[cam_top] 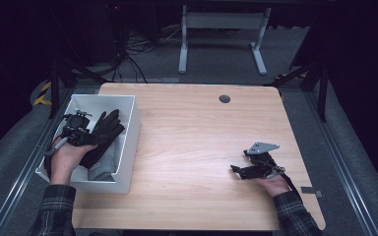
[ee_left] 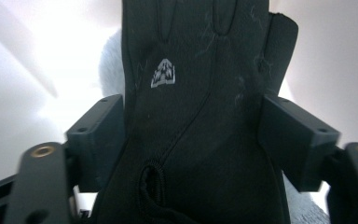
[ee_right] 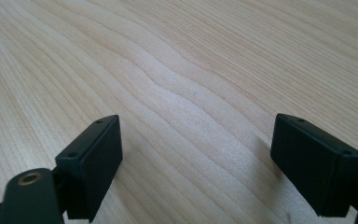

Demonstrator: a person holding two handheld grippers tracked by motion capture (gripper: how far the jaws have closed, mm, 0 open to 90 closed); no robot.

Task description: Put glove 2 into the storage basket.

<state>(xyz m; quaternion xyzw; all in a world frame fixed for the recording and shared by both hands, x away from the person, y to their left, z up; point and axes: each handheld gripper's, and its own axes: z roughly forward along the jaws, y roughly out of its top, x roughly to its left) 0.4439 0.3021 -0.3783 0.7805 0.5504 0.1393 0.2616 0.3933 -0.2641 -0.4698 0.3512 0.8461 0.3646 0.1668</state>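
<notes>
Looking down from the high view, we see a wooden bench [cam_top: 187, 142] with a white box [cam_top: 128, 147] on its left side. The left tongs [cam_top: 81, 129] are over this box, held in the person's left hand [cam_top: 68, 158]. A black glove [cam_top: 106, 130] lies in the box by the tongs, with its fingers pointing to the far right. Under the glove there is something soft and grey [cam_top: 106, 164] at the near end of the box.

In the left gripper view, we see the black glove [ee_left: 200, 121] sitting between the two black jaws of the left tongs [ee_left: 191, 140]. The jaws are wide apart, one on each side of the glove. The left jaw looks like it touches the glove's edge. The right jaw is just beside it, and we cannot tell if it touches. The glove has a small white mark [ee_left: 164, 73] on its back. The white wall of the box [ee_left: 37, 56] is bright behind it.

The right tongs [cam_top: 248, 169] are on the near right side of the bench, well apart from the box. The person's right hand [cam_top: 273, 184] holds them low over the wood. In the right gripper view, we see the right tongs [ee_right: 196, 154] open wide, with bare bench [ee_right: 182, 70] between the jaws.
</notes>
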